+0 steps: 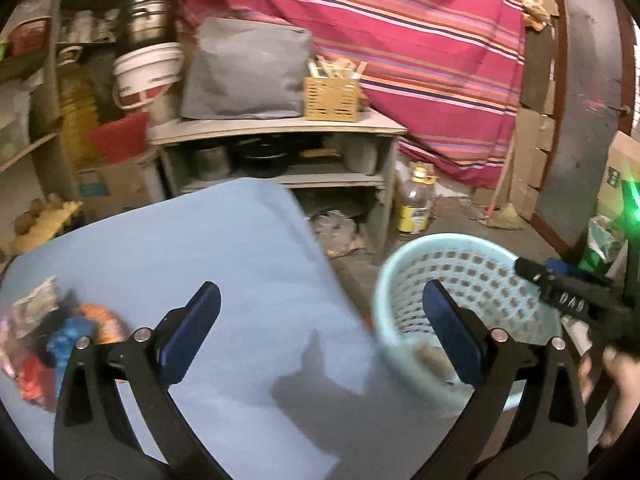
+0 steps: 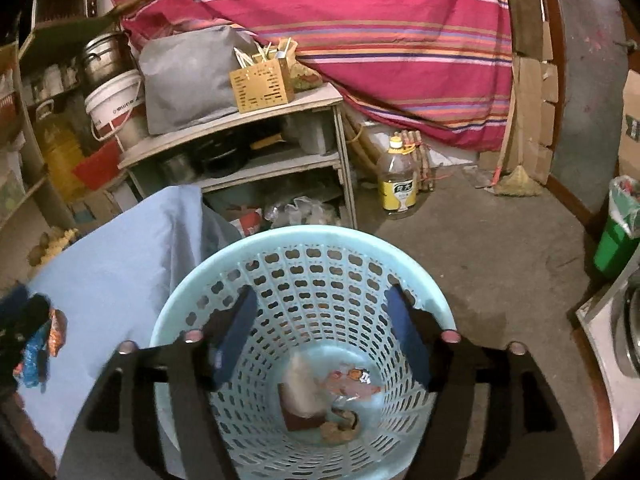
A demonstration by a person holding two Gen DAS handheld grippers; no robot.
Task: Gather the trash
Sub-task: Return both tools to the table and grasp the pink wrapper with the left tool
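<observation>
Both grippers sit closest to the lens. Left gripper is spread wide w/ nothing between its fingers, over the blue cloth. Far left on that cloth lies a wrapper pile, blurred, so its long axis can't be read. To the right stands the basket, upright, mouth facing up, just beside the cloth edge. Right gripper hangs over the basket mouth, pointing down into it, jaws apart and gripping nothing. Trash lies on the basket bottom below: a pale piece, long axis roughly along the gripper's line, plus a printed wrapper flat beside it.
</observation>
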